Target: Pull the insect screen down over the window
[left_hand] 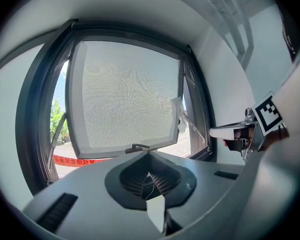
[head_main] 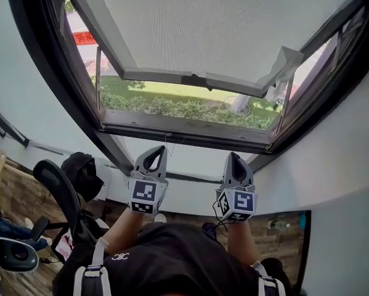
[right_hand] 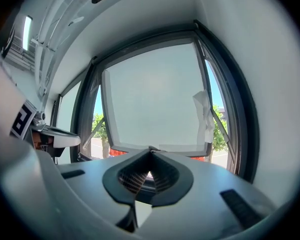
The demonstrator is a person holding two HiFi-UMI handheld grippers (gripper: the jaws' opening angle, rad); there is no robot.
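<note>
Left claw (head_main: 159, 152), clenched on what looks like a thin white pull cord (head_main: 167, 139), and right claw (head_main: 234, 158), clenched on nothing, hang just below the dark-framed window (head_main: 184, 132). The insect screen is not drawn across the opening, so the pull appears all to do. Count: two claws, one cord, one window, one pale outward-swung sash (head_main: 153, 74).

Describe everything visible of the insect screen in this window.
The insect screen is a fine grey mesh panel in a pale frame, with a small dark handle at the middle of its bottom bar. It covers most of the opening; a gap below shows grass and hedge. A white crumpled scrap hangs at its lower right corner. Neither claw touches it; the left claw is shut on a thin cord beneath it.
</note>
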